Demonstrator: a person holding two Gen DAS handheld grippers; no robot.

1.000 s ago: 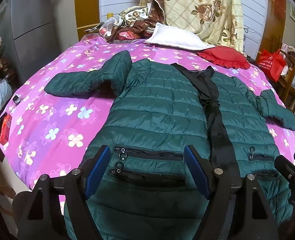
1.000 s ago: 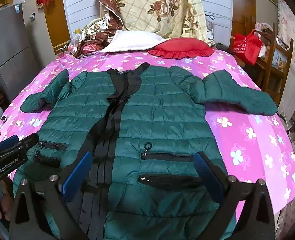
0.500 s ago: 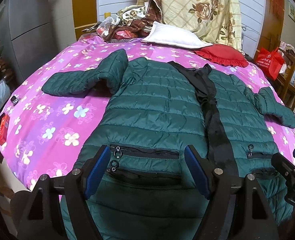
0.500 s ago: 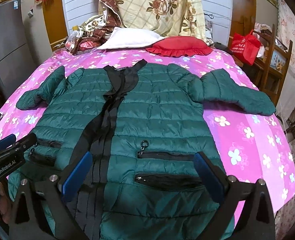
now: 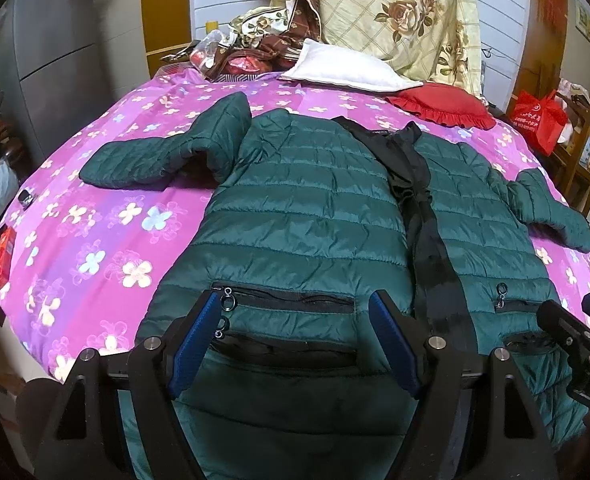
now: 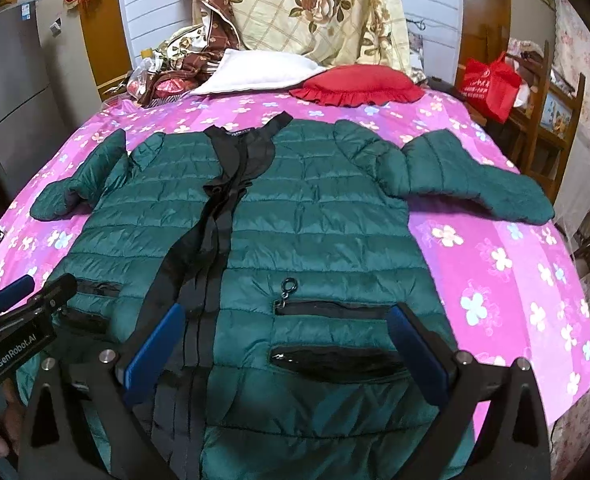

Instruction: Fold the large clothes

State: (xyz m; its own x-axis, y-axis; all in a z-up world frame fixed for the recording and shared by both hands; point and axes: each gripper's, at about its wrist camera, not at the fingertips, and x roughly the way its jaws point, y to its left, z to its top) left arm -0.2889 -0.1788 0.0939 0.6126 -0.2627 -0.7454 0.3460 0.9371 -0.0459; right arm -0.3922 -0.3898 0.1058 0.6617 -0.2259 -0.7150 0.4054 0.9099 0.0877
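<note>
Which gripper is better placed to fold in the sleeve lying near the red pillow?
Probably the right gripper: it hangs open over the jacket half whose sleeve lies on that side. The left gripper is across the black zipper placket.

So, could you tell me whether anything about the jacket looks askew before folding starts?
Yes: the green jacket's black collar is bunched and twisted rather than flat, and the left sleeve is doubled back on itself.
</note>
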